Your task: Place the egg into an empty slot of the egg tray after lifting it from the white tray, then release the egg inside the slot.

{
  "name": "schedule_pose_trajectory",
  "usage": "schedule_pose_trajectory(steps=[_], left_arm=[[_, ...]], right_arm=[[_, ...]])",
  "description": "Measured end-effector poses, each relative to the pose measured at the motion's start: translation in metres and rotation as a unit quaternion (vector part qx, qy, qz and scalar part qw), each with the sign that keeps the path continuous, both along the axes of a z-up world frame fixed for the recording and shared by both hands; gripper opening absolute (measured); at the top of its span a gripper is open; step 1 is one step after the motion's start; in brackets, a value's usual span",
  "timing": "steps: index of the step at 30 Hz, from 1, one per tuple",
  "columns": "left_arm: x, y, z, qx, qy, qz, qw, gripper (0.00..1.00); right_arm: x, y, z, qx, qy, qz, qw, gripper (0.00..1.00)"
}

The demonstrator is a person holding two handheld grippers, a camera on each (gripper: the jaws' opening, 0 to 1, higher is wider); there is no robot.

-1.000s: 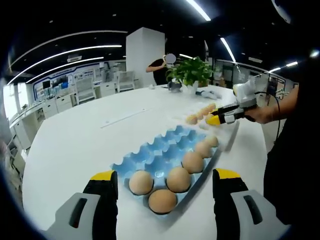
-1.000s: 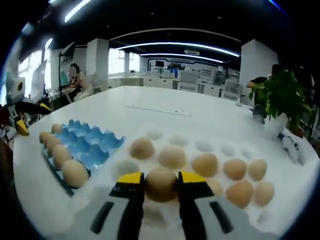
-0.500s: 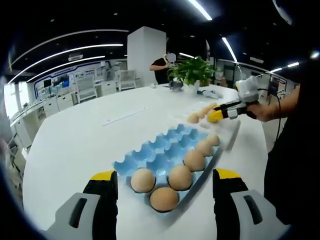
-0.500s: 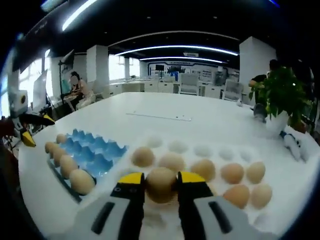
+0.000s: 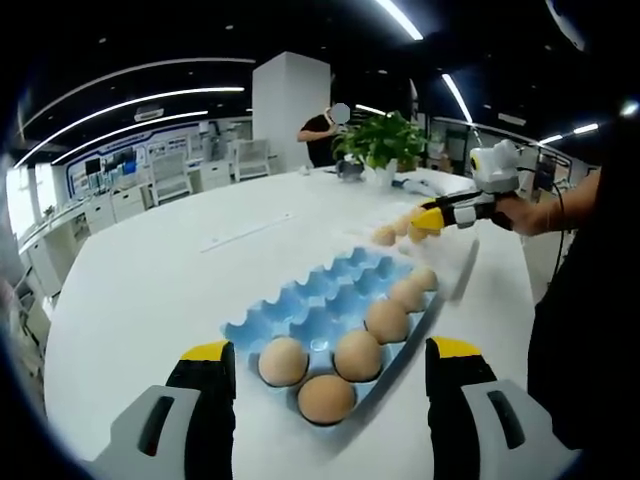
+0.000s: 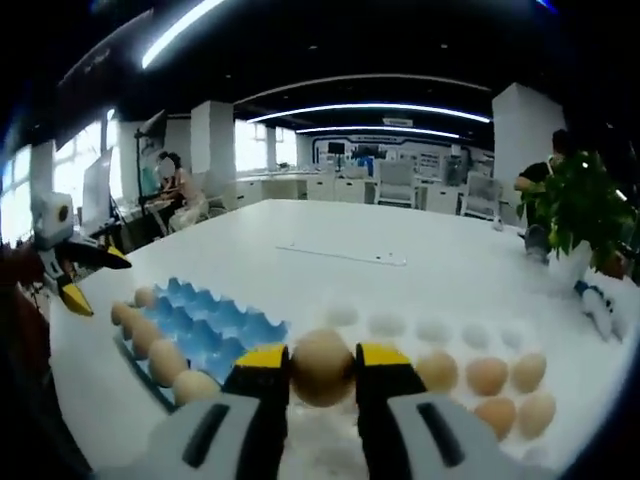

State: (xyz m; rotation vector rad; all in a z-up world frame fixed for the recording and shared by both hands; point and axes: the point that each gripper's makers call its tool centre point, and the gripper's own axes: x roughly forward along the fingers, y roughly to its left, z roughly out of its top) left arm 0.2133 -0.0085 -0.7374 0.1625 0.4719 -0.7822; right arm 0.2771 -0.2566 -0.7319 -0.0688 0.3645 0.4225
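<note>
the right gripper [image 6: 322,368] is clamped on the egg [image 6: 322,366], held above the white tray [image 6: 400,330], so the carry toward the blue egg tray [image 5: 320,305] looks to be the step in hand. next it needs to travel across to an empty slot [image 5: 345,275], lower and let go. the left gripper [image 5: 325,385] hangs wide open near the filled edge, with bare table [image 5: 170,270] beyond.
</note>
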Motion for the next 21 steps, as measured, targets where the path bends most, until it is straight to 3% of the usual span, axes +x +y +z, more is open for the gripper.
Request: schedule_pose_trajectory(steps=[21], left_arm=[[-0.001,0.001,-0.003,0.003,0.003,0.003,1.0000,0.78]], right_arm=[[0.000,0.079,0.006,0.030,-0.001,0.088,0.9957,0.25]])
